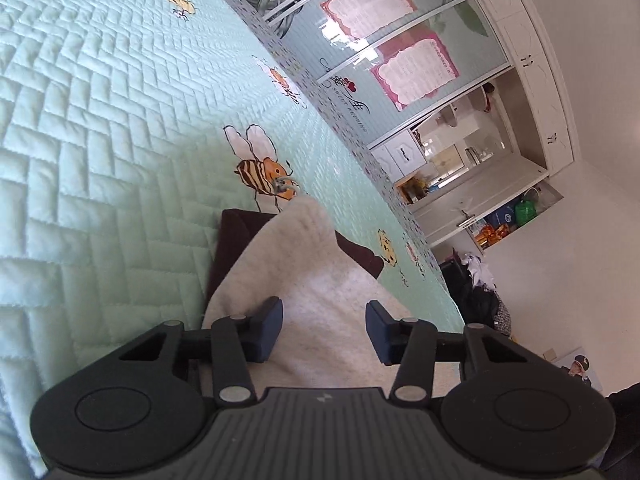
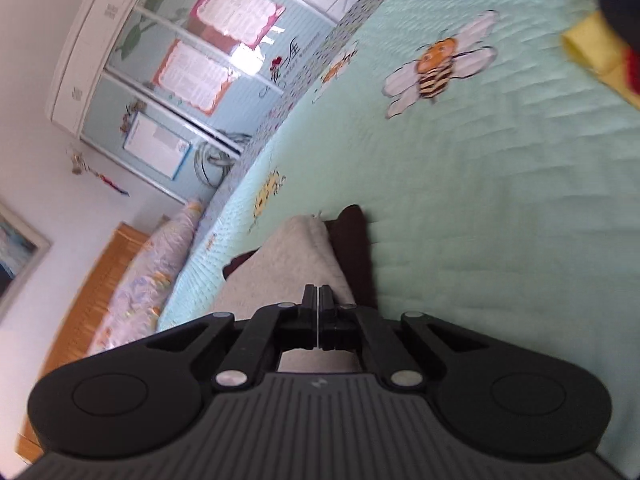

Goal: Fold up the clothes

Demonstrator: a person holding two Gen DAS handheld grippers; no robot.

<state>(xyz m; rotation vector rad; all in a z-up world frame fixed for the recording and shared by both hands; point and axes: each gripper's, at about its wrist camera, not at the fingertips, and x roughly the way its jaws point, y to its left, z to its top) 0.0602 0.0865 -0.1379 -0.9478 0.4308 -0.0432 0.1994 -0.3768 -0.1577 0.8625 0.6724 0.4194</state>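
Cream fleece, the nubbly inside of a dark brown garment, runs up the middle of the left wrist view from the left gripper toward 12 o'clock, ending in a rounded tip just below a printed bee on the mint quilted bedspread. Brown outer cloth shows only as narrow strips at 10 and 2 o'clock of that fleece; the rest of the garment is covered or cut off beneath the gripper body, so its kind is hard to name. That gripper's blue pads stand moderately apart above the fleece, with cloth lying between them but not pressed by either pad. In the right wrist view the right gripper has its jaws closed together, meeting over the same fleece; whether a thin layer of cloth is pinched there cannot be made out, as the fingers hide the contact. This view is smeared by motion, and another bee print at 1 o'clock looks soft. At 2 o'clock a yellow item and something red and black are cut by the frame edge and unidentifiable. A wardrobe with glass doors and pink-bordered posters stands beyond the bed's far edge.
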